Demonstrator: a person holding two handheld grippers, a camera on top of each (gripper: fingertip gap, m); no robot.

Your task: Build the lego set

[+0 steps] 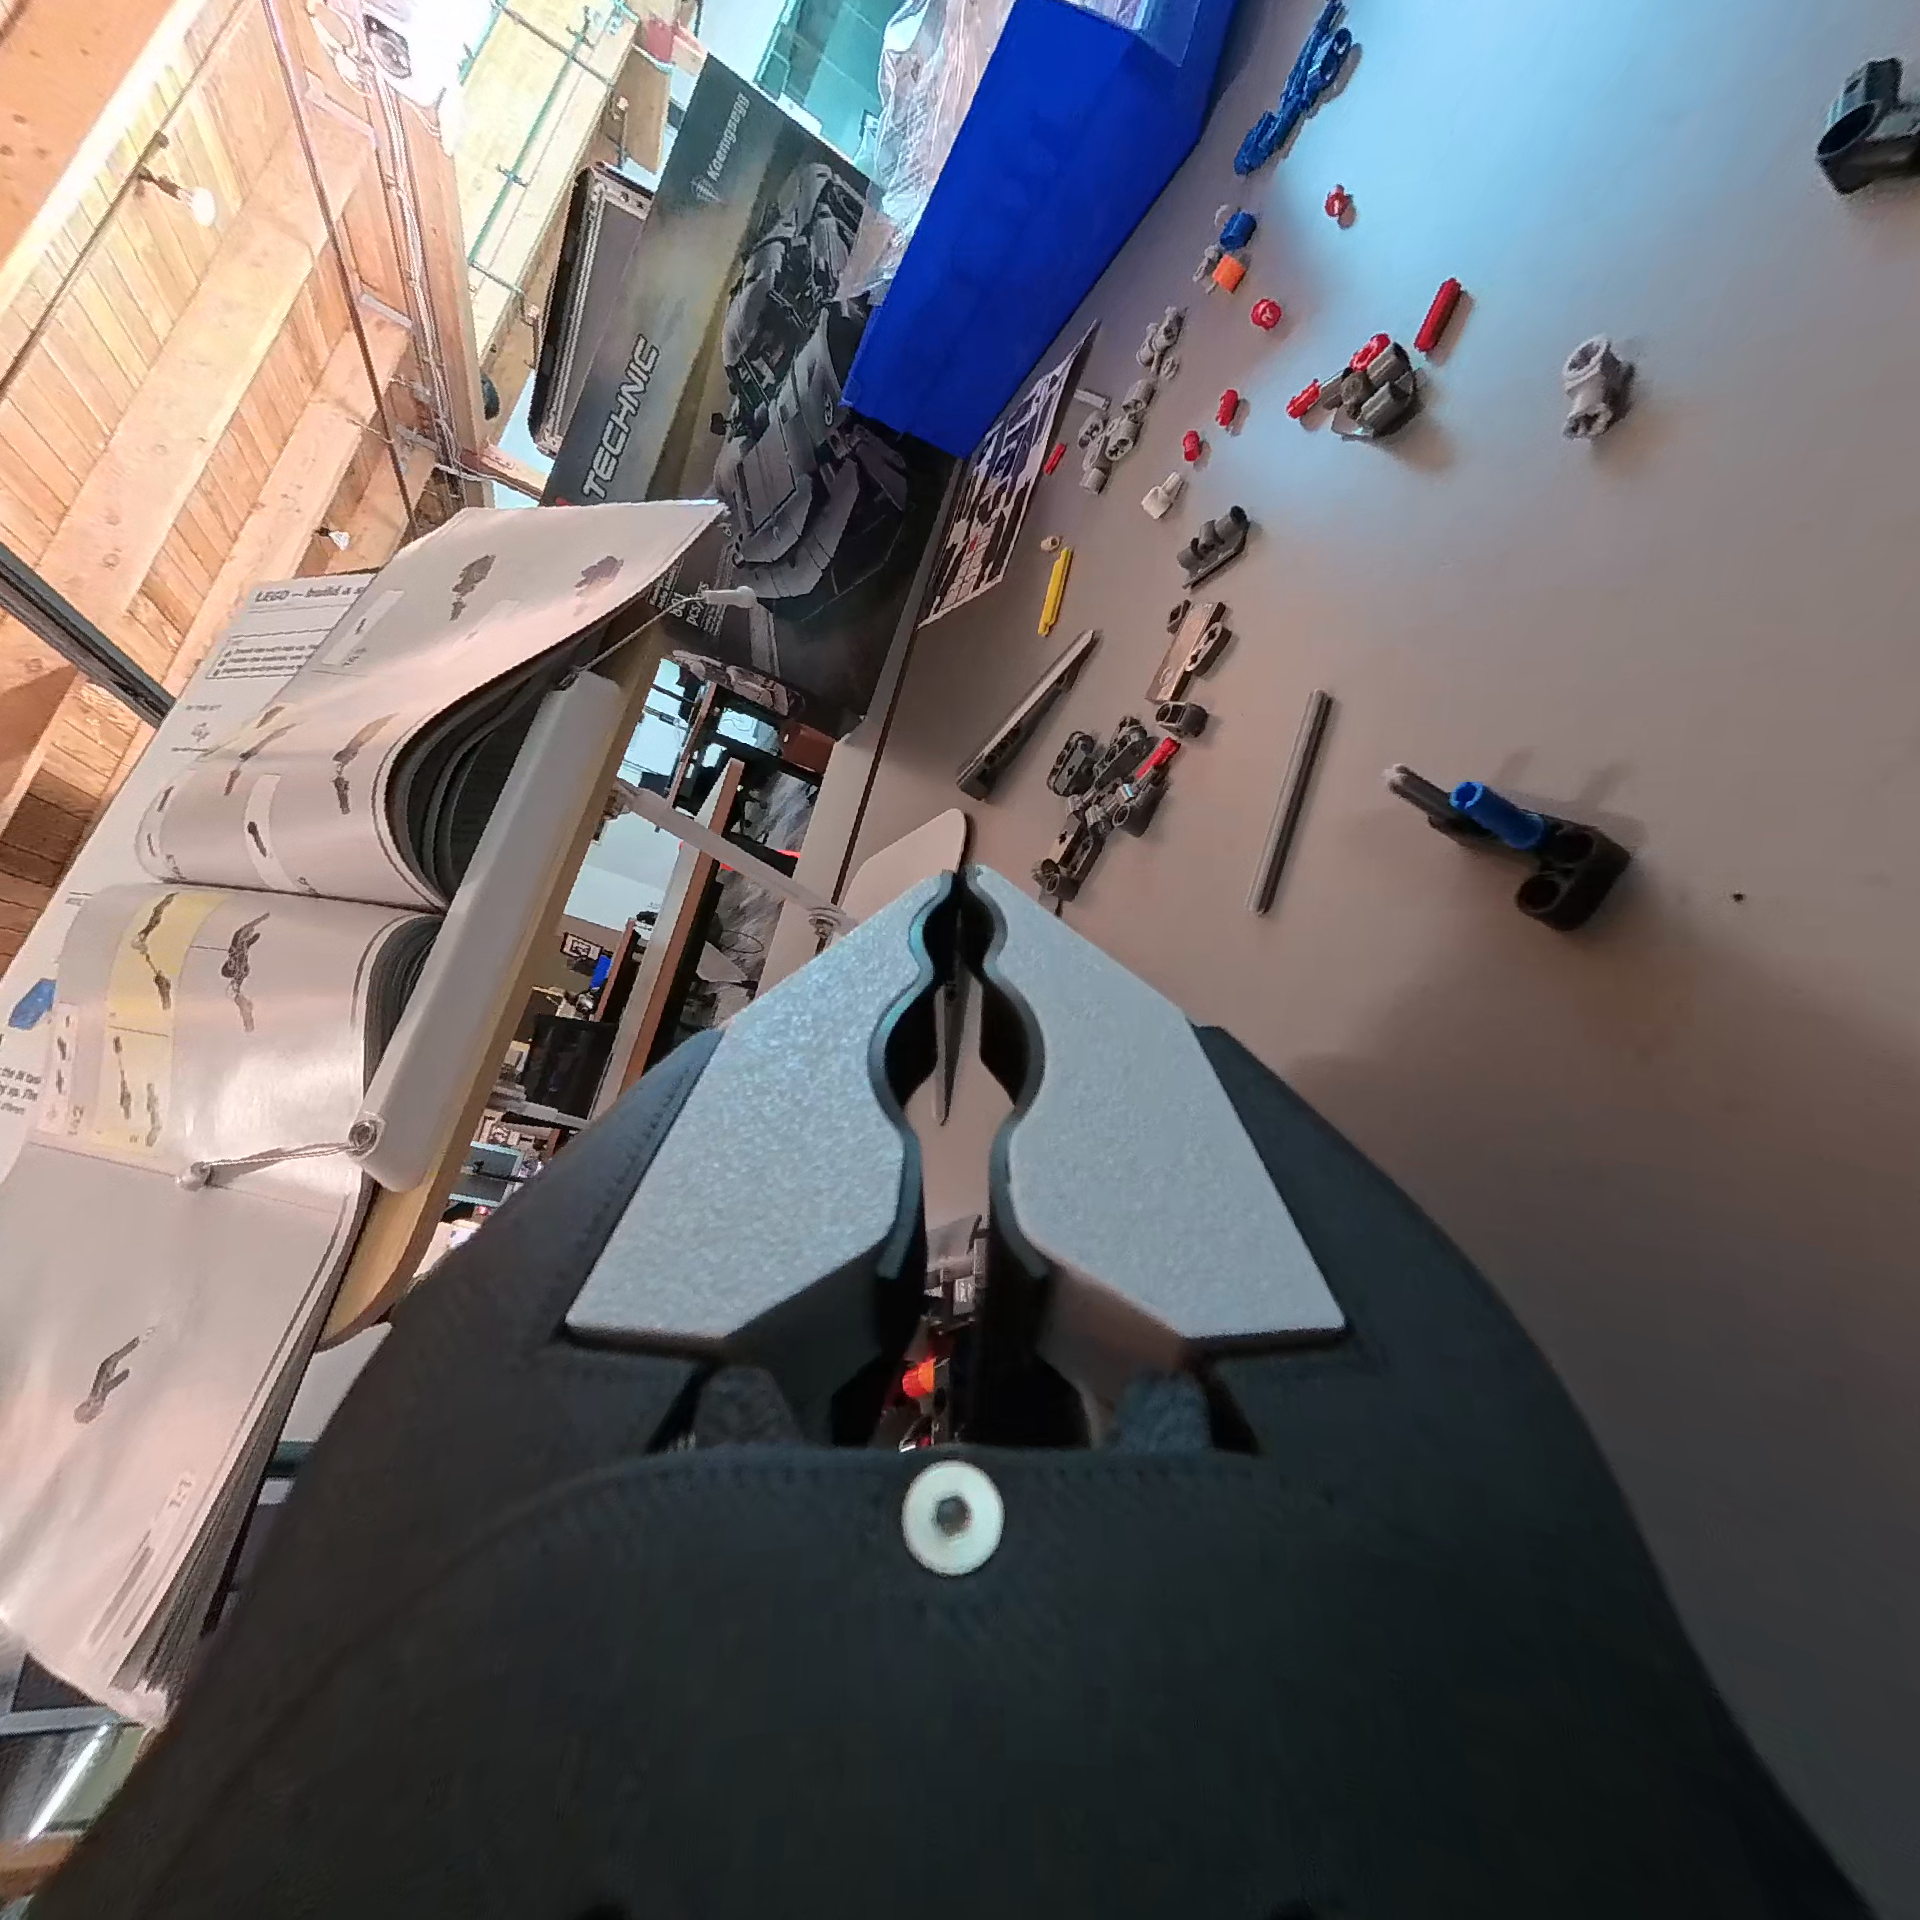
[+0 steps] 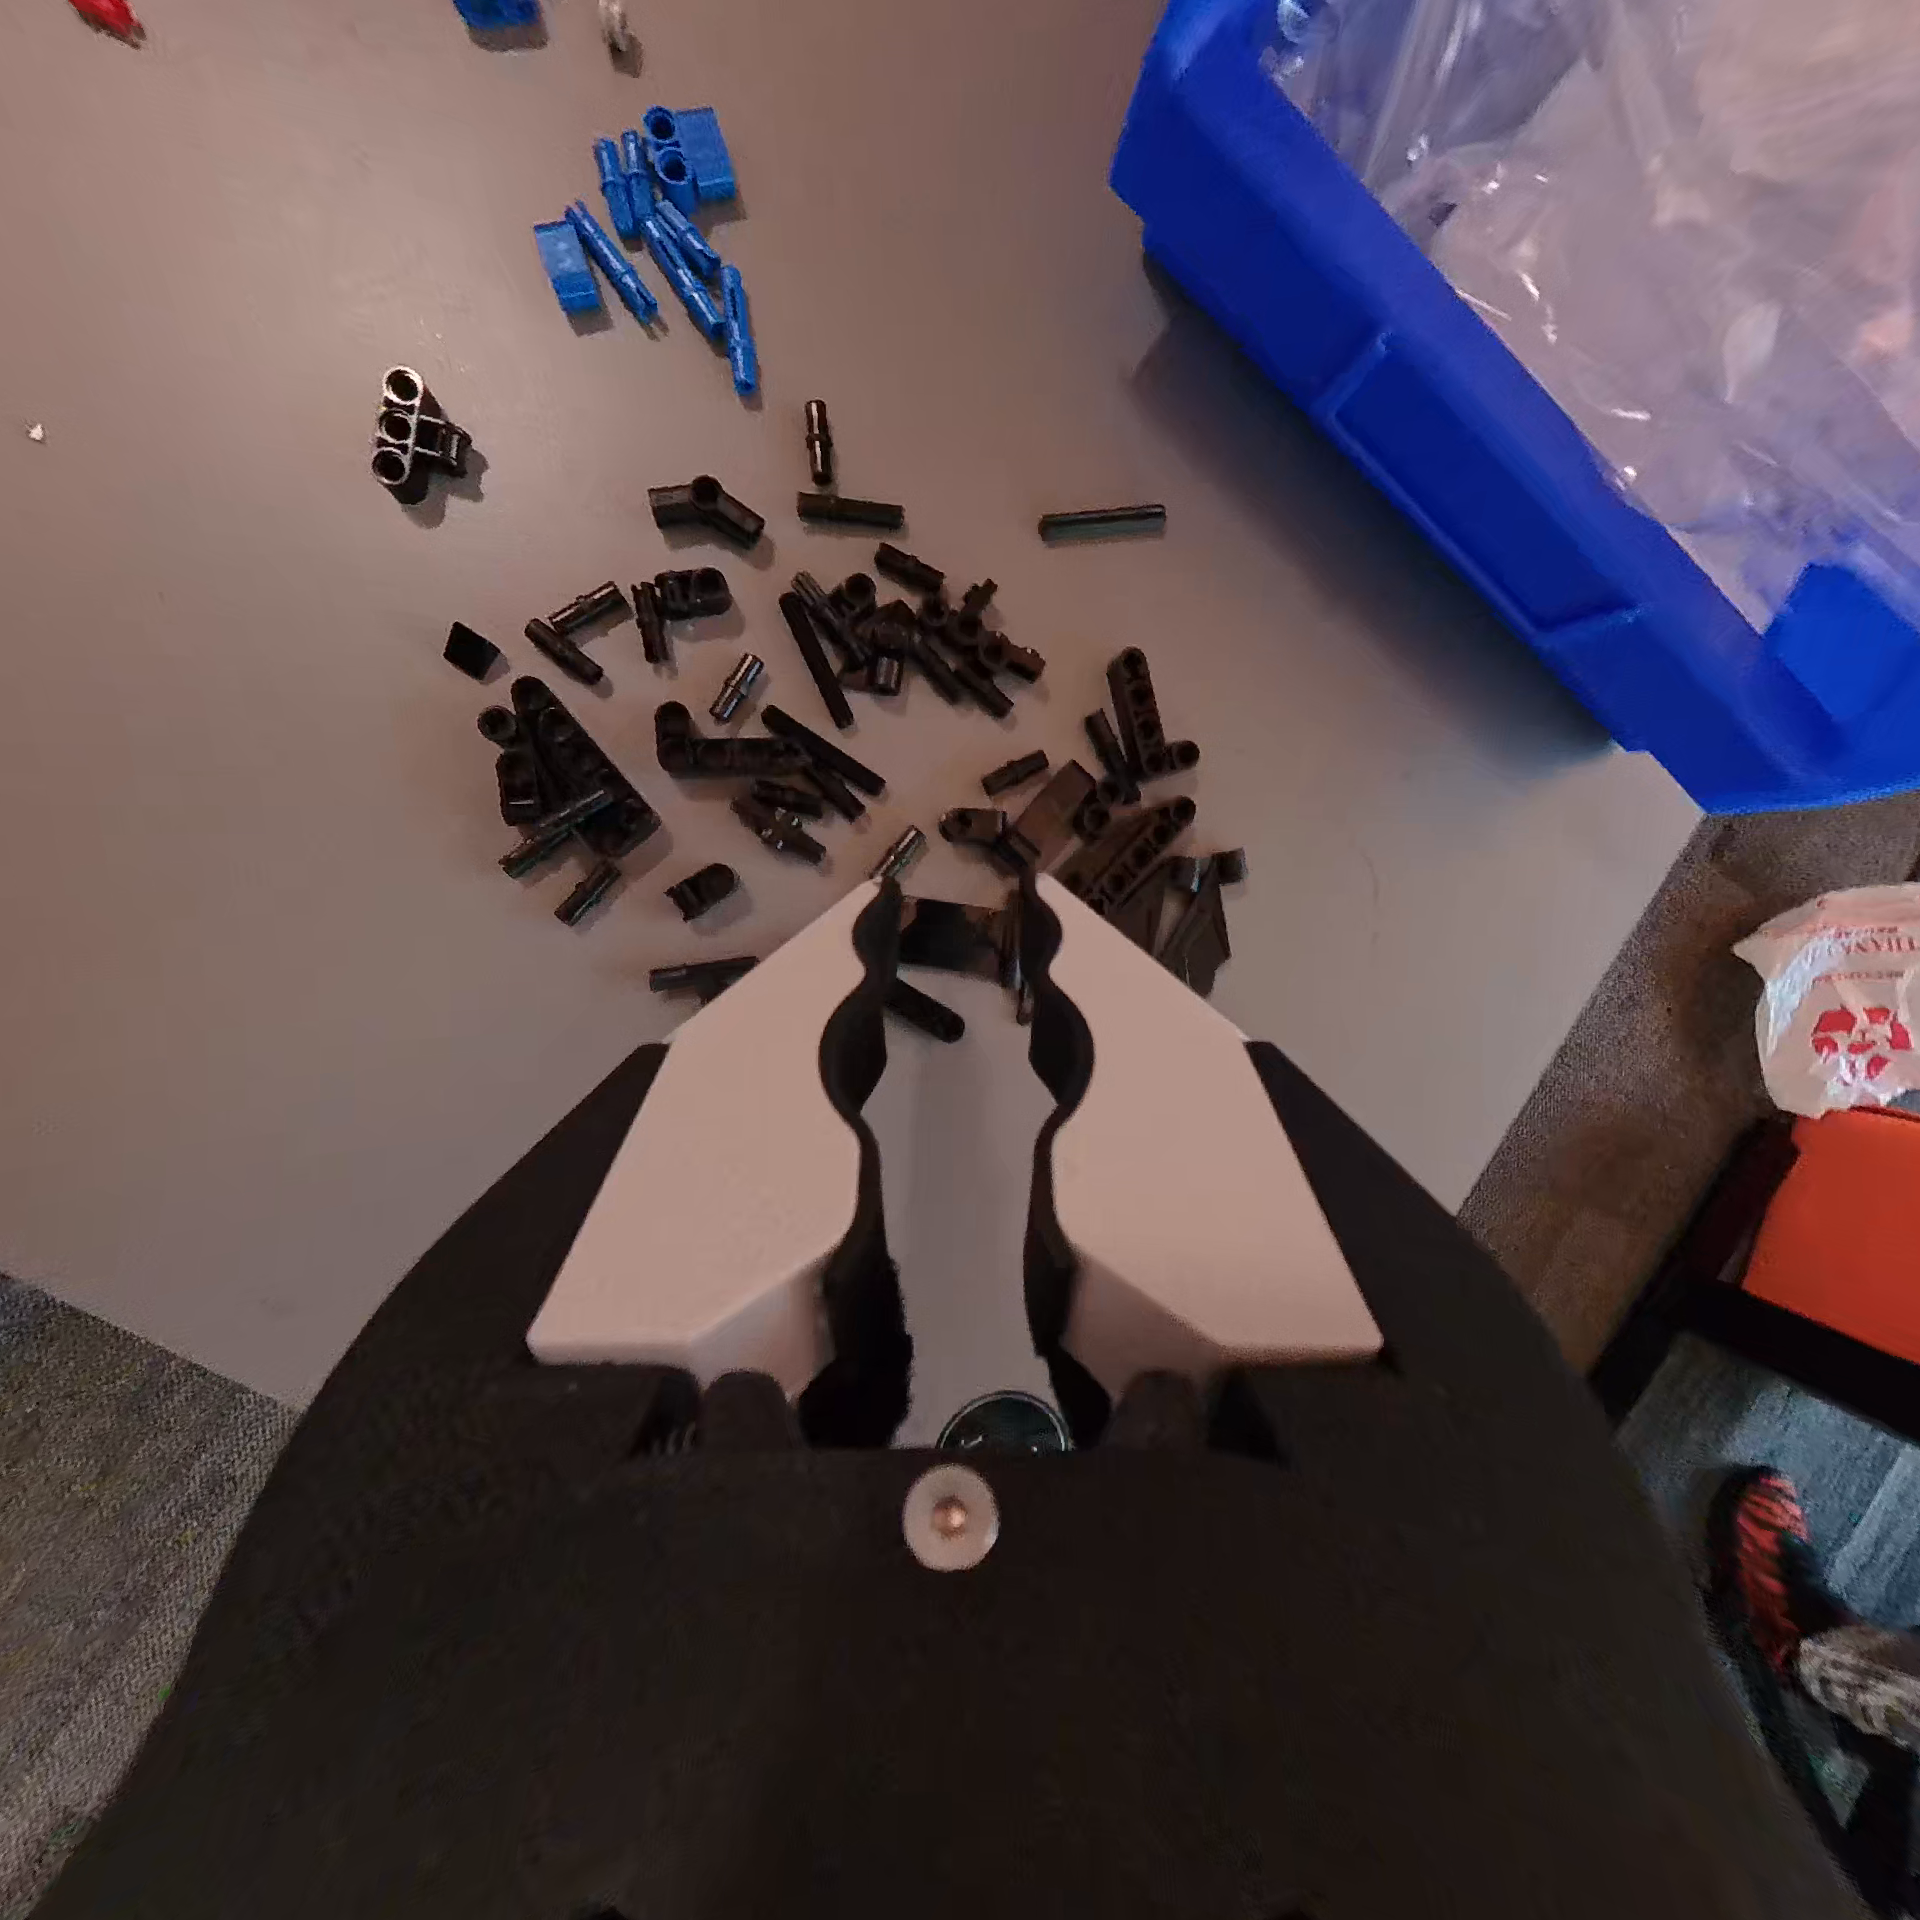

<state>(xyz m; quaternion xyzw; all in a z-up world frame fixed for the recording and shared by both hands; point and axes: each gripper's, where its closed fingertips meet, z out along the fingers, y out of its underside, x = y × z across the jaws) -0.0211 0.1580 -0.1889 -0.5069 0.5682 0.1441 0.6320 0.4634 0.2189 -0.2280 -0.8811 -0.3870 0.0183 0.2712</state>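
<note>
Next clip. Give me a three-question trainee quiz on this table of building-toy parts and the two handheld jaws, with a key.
1. True or false: the left gripper has its jaws closed together at the tips.
2. Which colour of loose parts lies directly ahead of the right gripper? A) red B) black C) yellow
3. Fill in: the clear plastic bags sit inside a ___ bin.

Key: 1 true, the fingertips meet with nothing visibly gripped. 2 B, the pile of black parts; the jaws stand apart over its near edge. 3 blue.
</note>
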